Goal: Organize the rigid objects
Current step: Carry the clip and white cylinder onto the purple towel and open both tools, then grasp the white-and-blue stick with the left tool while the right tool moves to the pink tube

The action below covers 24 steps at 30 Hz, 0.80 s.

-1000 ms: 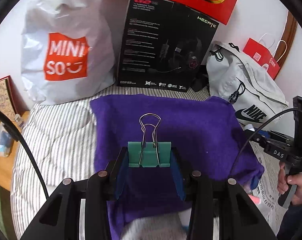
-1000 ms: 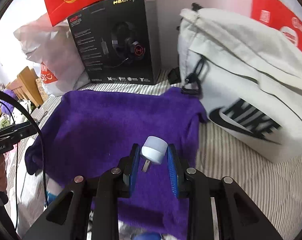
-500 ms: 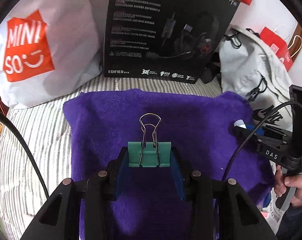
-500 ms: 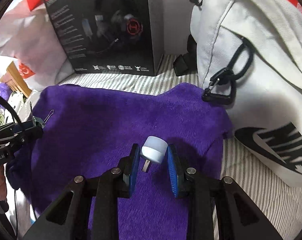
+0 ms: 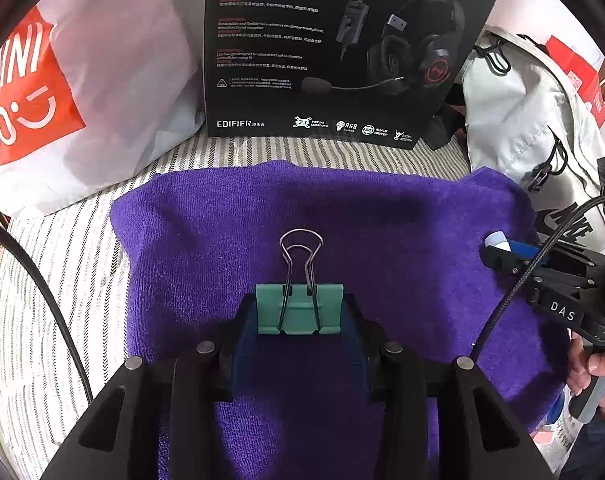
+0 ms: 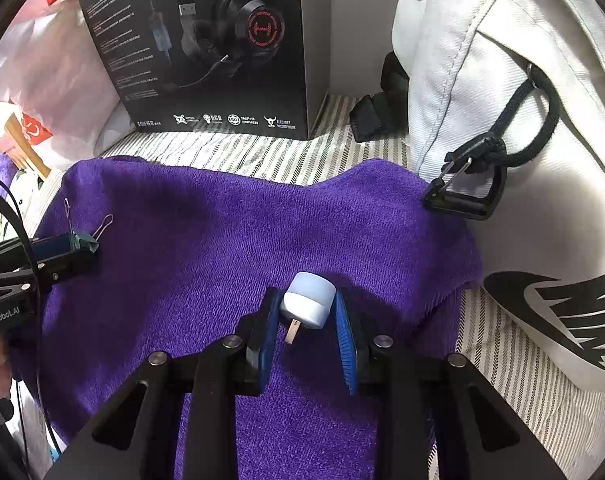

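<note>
Currently left gripper clamped on green binder clip, wire handles pointing up-frame; right gripper clamped on white plug. Purple towel directly beneath both, frame centre.

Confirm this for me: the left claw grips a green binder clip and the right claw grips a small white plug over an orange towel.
Not quite. The towel is purple, not orange, as the right wrist view shows. The rest stands: the left claw grips the green binder clip, and the right claw grips the small white plug over it.
</note>
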Each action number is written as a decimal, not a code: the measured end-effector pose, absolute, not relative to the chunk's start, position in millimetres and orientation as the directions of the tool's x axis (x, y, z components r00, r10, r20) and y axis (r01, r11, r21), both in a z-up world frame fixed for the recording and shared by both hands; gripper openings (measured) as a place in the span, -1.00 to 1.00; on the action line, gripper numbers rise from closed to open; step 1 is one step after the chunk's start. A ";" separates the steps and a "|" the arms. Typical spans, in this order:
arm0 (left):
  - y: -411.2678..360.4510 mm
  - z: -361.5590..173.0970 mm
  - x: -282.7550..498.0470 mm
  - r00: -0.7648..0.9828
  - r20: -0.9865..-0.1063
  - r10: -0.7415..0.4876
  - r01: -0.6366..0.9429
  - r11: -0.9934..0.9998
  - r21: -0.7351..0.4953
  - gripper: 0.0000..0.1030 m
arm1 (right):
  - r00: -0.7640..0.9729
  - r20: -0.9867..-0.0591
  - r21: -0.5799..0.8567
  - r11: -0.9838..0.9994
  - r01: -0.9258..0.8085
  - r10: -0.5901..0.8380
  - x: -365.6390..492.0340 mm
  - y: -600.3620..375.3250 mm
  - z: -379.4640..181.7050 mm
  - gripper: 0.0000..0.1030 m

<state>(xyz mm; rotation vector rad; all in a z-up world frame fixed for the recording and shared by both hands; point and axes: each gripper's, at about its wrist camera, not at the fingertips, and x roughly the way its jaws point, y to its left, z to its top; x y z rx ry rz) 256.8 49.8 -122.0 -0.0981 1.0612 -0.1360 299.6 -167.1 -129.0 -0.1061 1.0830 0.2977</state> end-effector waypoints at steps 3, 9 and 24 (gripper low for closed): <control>47.8 -122.7 255.2 0.484 -0.862 -0.152 0.074 0.988 -0.132 -0.21 | 0.425 -0.884 0.067 0.952 -0.299 0.195 299.3 -167.3 -128.5 -0.40; 43.8 -123.1 248.0 0.469 -0.869 -0.160 0.102 0.987 -0.127 0.03 | 0.436 -0.878 0.074 0.954 -0.289 0.200 291.3 -174.8 -123.1 -0.01; 40.3 -84.2 184.1 0.494 -0.863 -0.108 0.091 0.993 -0.072 0.34 | 0.514 -0.827 0.100 0.960 -0.260 0.226 205.9 -197.4 -72.9 0.11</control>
